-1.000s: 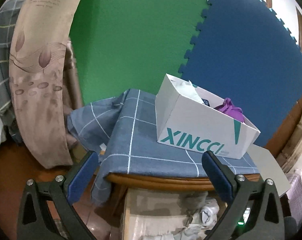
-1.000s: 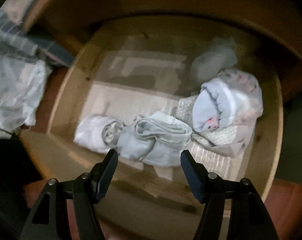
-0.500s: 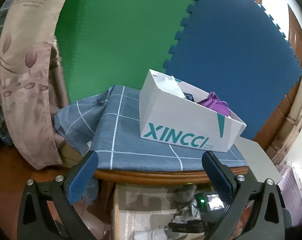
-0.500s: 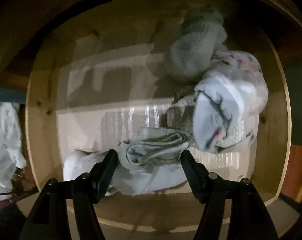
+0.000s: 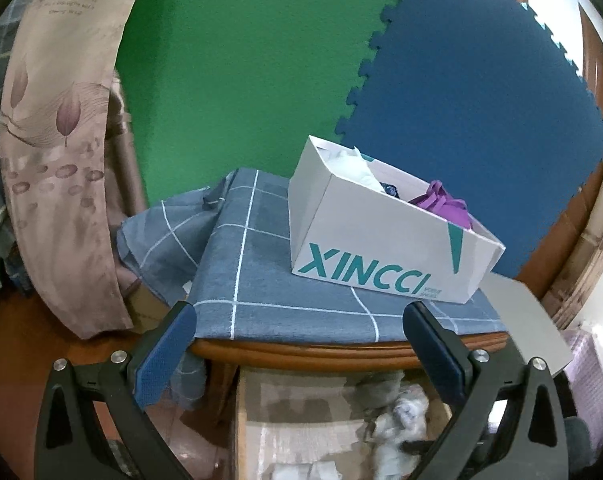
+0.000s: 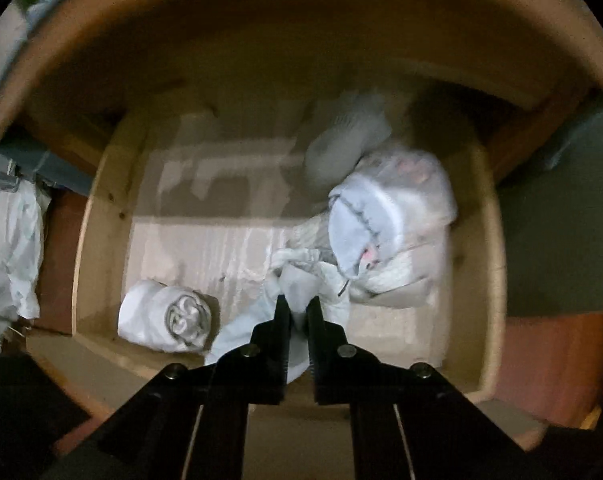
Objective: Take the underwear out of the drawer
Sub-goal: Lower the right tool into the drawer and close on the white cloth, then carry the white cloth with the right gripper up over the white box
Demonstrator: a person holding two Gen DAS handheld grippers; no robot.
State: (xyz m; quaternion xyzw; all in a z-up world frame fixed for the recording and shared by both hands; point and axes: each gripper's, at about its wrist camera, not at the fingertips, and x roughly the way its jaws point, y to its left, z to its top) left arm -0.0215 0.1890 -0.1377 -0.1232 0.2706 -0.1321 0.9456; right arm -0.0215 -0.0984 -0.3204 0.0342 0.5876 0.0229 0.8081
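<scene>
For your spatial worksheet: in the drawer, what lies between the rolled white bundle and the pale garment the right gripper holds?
Right wrist view: only bare drawer floor separates the rolled white bundle from the pale garment pinched by the right gripper.

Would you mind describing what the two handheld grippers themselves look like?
Left gripper: black angular frame with silver screws and two long fingers faced with textured blue pads. Right gripper: the same black frame and silver screws, its pads looking dark in the dim light. No cables or sleeves show.

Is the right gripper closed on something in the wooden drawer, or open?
Shut. The right gripper has its fingers pinched on pale blue-grey underwear, over the wooden drawer.
</scene>
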